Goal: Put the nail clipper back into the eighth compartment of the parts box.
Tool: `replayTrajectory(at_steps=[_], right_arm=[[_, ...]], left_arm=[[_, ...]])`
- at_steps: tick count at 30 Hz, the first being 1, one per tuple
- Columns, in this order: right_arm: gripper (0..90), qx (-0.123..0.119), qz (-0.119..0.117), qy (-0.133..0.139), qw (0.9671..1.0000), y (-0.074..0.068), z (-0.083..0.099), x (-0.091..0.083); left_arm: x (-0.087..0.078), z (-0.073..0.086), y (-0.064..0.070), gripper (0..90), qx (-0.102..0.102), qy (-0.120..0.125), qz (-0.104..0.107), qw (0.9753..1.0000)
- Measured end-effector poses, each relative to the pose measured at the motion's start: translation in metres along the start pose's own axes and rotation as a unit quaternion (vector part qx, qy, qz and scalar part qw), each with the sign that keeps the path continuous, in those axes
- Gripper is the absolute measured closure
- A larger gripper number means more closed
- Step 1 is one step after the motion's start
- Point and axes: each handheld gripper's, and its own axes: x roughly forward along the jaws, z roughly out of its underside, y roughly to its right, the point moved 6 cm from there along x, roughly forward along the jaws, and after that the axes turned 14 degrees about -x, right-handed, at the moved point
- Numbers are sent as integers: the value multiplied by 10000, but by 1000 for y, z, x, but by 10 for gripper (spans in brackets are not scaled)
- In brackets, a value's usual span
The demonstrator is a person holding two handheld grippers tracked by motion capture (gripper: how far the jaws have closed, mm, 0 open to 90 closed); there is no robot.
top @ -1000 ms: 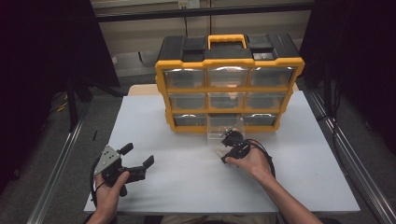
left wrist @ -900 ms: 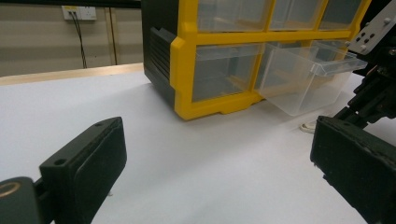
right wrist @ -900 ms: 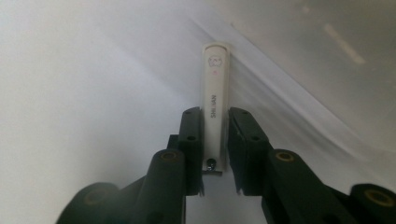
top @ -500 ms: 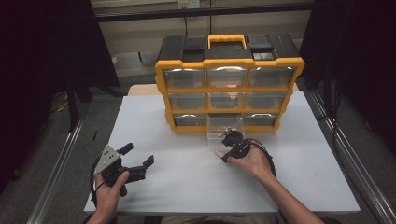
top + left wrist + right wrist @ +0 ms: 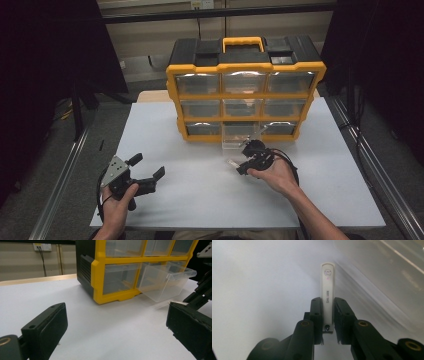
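Two grippers | right gripper clamps a white nail clipper just above the table, beside the pulled-out clear drawer | left gripper spread, idle | risk: narrow grip, the clipper may pivot or slip before reaching the drawer.

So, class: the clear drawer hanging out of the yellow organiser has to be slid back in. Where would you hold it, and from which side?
Grip the drawer by its front rim, coming from the front, the person's side. It sits half out of the bottom row of the organiser, so only its front wall and lip are free. The left gripper is open; the right gripper holds a nail clipper.
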Motion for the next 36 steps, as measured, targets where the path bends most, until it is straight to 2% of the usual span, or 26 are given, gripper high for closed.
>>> replayTrajectory(at_steps=[6,9,13,18,23,29,32,34,36], right_arm=[[780,-182,-189,297,9992,-5,-2,-12],[780,-170,-158,259,9994,-7,-1,-16],[780,-353,-40,300,9989,-10,-2,-17],[780,-501,-41,622,9968,-15,-9,-23],[780,-649,-39,693,9955,-17,-11,-27],[780,-678,-3,788,9946,-16,-14,-34],[780,-770,78,888,9930,-15,-18,-41],[780,-804,117,1057,9911,-14,-23,-46],[780,-838,125,1056,9908,-14,-26,-51]], left_arm=[[0,1,1,37,35,-35,9,10000],[0,1,1,37,6,-14,1,10000],[0,0,1,37,16,1,-17,10000],[0,1,1,37,14,-18,-13,10000],[0,1,1,38,14,-12,-14,10000],[1,1,1,38,10,-12,22,10000],[0,0,0,38,30,-13,-31,10000],[0,0,0,38,8,-12,-20,10000],[0,0,0,38,25,-7,-27,10000]])
